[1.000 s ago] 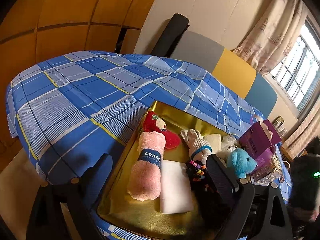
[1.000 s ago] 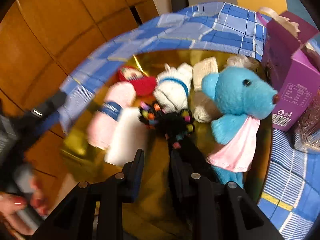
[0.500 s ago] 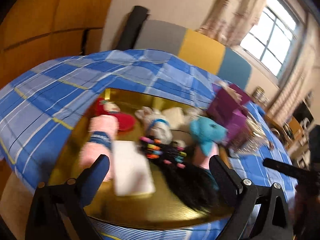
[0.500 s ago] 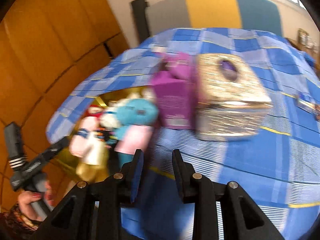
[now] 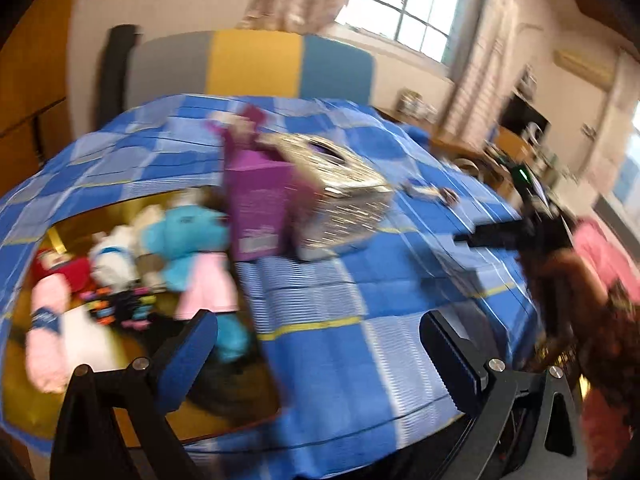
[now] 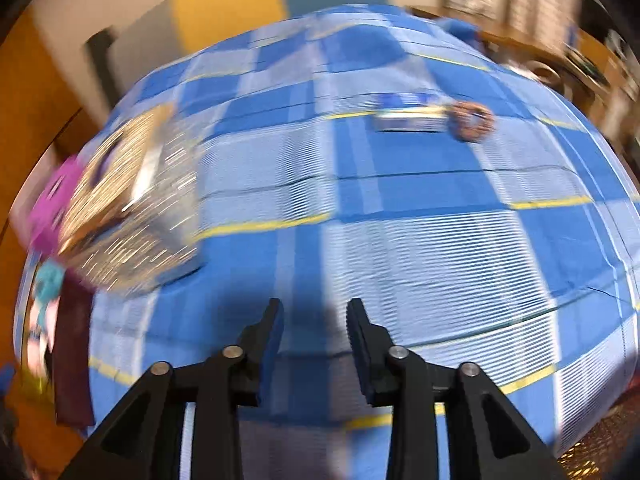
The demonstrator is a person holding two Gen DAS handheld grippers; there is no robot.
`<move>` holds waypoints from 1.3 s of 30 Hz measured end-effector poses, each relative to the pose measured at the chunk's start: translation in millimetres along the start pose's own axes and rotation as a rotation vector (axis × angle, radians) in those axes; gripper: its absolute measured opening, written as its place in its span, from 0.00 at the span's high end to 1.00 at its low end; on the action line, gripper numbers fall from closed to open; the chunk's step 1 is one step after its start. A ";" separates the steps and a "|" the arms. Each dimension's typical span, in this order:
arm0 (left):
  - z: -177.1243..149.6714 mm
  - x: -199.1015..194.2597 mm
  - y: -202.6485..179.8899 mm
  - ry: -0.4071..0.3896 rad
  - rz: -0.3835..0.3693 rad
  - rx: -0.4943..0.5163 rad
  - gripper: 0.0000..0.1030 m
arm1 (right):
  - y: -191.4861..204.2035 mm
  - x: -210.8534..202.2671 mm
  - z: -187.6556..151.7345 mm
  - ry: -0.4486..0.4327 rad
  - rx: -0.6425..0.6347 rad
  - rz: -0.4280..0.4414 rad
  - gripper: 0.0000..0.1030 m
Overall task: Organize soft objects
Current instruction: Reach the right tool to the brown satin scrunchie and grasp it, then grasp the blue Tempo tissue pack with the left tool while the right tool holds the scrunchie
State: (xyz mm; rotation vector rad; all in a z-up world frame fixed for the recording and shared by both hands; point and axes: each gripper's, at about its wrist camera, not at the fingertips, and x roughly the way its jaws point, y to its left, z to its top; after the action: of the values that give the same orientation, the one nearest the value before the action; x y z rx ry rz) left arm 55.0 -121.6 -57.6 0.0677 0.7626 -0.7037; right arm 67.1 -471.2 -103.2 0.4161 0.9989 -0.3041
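The soft toys sit gathered in the gold tray (image 5: 36,416) ahead and to the left of my left gripper (image 5: 320,356): a blue bear (image 5: 188,236), a white plush (image 5: 114,262) and a pink towel roll (image 5: 46,320) lie touching one another, which I judge keeps them grouped as one sorted set. Just beyond the tray stand a purple box (image 5: 256,204) and a glittery box (image 5: 340,192), side by side. The left gripper stands wide apart and carries nothing. My right gripper (image 6: 314,332), partly parted and also empty, points over bare checked cloth (image 6: 400,240); far ahead of it lie a small flat packet (image 6: 412,118) and a brown ring (image 6: 472,120), possibly a hair tie and a candidate for collection.
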 end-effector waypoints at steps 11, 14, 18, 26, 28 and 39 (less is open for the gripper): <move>9.9 61.3 -72.3 0.129 -0.088 0.114 0.01 | -123.6 22.3 84.5 -0.079 0.250 -0.079 0.61; 12.8 71.4 -79.4 0.149 -0.089 0.116 0.01 | -136.0 35.2 111.3 -0.110 0.273 -0.070 0.57; 16.2 86.6 -87.4 0.173 -0.087 0.129 0.01 | -149.2 54.1 138.1 -0.145 0.289 -0.056 0.51; 27.8 117.3 -97.6 0.198 -0.078 0.106 0.01 | -150.6 89.5 162.5 -0.120 0.241 -0.057 0.49; 31.8 123.1 -103.0 0.195 -0.081 0.110 0.01 | -150.3 96.4 163.5 -0.100 0.239 -0.051 0.48; 72.8 149.7 -145.2 0.171 -0.083 0.117 0.01 | -150.6 102.5 169.7 -0.068 0.202 -0.024 0.79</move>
State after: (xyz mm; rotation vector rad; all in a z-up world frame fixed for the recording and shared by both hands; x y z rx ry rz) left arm 87.4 -339.5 -74.9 0.2051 0.8917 -0.8291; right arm 180.8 -689.5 -140.5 0.5731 0.9100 -0.4402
